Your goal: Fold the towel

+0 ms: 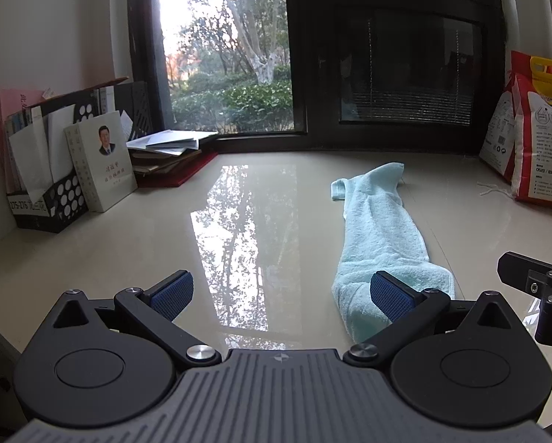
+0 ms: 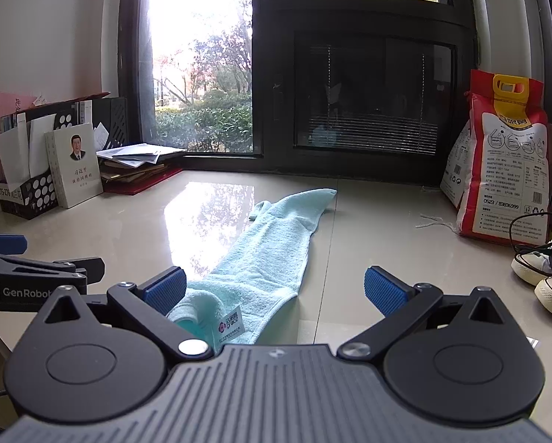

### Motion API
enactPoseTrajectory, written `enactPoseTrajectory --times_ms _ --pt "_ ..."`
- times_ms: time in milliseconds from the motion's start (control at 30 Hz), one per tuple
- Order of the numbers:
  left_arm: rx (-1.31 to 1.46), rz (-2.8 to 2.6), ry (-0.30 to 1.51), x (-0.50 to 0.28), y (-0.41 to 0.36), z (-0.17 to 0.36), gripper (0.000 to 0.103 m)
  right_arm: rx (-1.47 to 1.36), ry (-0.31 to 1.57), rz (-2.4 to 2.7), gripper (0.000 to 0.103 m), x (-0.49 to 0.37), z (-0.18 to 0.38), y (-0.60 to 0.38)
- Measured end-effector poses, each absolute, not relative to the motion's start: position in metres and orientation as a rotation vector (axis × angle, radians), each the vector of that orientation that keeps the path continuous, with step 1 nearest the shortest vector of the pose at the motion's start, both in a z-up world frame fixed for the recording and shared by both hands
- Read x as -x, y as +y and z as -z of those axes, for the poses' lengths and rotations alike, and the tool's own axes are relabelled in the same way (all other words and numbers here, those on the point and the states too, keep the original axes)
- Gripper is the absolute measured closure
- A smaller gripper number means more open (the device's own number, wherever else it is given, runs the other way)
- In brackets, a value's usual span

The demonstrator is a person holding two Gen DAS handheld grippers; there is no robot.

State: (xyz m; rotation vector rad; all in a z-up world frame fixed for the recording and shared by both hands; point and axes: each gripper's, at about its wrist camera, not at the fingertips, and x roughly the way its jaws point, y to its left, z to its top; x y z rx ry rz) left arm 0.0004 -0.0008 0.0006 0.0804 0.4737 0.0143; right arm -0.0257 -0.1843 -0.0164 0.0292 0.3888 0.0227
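Nearest the cameras, both claws hang just above the glossy pale tabletop (image 1: 135, 236) with their blue-padded fingers spread wide and nothing between them. The left claw (image 1: 281, 295) sits to the left of the towel's near end, its right finger (image 1: 390, 297) lying in front of the cloth. The right claw (image 2: 274, 289) is over the same end from the other side, its left finger (image 2: 165, 289) at the towel's edge.

The light blue towel (image 2: 265, 254) lies loosely bunched in a long narrow strip running away from the claws toward the window, with a small white label (image 2: 228, 326) showing at its near end and the far end splayed into a wider flap.

Further off on the right stand a red and white sack (image 2: 508, 170) with a yellow handle, a black cable (image 2: 527, 229) and a pair of pale sneakers (image 2: 542, 277). On the left, a white book (image 2: 74, 164) leans against a black file box (image 2: 28, 192), beside a stack of papers (image 2: 139, 164). Beyond is the dark-framed window (image 2: 202, 74) with trees outside.
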Motion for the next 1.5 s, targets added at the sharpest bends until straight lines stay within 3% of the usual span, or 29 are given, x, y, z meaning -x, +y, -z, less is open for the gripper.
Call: enactPoseTrajectory --times_ms 1500 --pt "-0.086 0.034 0.489 -0.009 -0.011 0.012 0.000 -0.037 0.403 0.013 0.000 0.023 0.027 -0.198"
